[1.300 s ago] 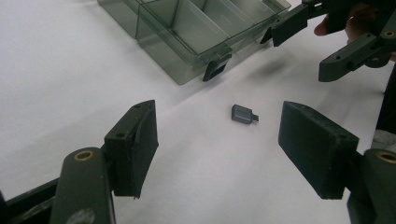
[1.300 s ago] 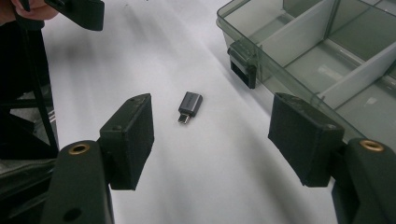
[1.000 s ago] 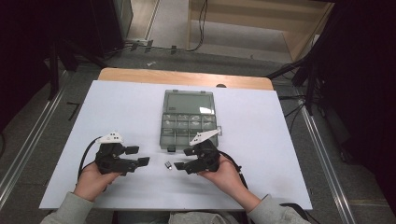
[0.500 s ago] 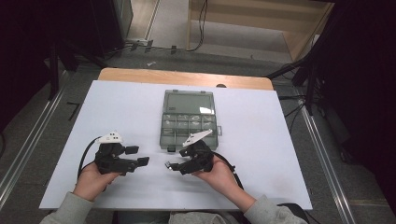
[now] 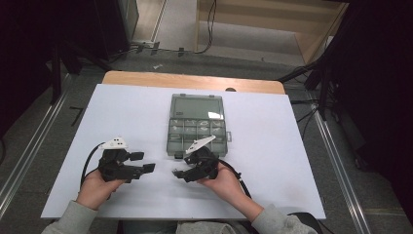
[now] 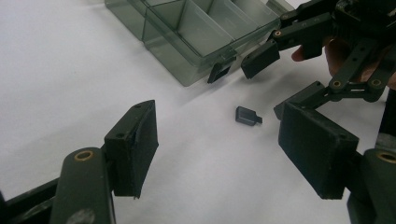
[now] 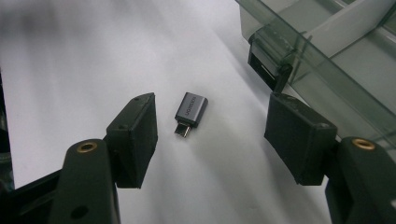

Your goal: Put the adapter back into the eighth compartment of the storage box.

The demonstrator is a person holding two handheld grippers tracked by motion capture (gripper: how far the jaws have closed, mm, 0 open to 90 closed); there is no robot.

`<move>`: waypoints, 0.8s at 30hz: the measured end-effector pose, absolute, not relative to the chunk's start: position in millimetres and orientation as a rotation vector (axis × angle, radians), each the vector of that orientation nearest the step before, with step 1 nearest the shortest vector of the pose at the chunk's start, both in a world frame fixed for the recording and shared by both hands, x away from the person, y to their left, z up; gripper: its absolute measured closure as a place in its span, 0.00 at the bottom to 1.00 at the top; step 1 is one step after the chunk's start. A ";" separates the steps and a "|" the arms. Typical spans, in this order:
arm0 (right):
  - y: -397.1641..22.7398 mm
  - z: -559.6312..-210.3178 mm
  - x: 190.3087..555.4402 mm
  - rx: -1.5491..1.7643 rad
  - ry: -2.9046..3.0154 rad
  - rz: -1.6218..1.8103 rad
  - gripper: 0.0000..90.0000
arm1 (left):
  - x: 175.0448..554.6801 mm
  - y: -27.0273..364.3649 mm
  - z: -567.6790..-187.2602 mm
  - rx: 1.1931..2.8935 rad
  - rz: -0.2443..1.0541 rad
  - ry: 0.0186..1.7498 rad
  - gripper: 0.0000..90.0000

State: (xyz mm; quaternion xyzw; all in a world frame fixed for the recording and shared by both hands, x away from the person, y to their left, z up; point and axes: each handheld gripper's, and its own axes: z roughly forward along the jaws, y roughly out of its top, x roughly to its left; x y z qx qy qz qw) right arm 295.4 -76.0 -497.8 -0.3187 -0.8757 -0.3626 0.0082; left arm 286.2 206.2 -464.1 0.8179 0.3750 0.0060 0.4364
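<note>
We see a small grey adapter [image 7: 191, 110] lying flat on the white surface [image 5: 292, 146], a short dark plug sticking out of one end and faint lettering on its body that we cannot read; it rests just in front of the clear grey box [image 5: 198, 127], near the box's black latch [image 7: 268, 65], touching neither. The right tongs [image 7: 212, 126] stand wide open around it, one jaw on either side, gripping nothing; the left tongs [image 6: 224, 149] are also wide open and empty, with the adapter [image 6: 247, 116] lying farther off between them and the right tongs [image 6: 266, 79]. In the high view the adapter is too small to make out; the box's compartments look blurred, their contents unclear.
</note>
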 end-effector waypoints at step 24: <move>-57.5 -503.5 291.6 -1.006 -2.757 -1.104 0.62 | 286.8 206.9 -464.4 2.034 0.009 0.934 0.32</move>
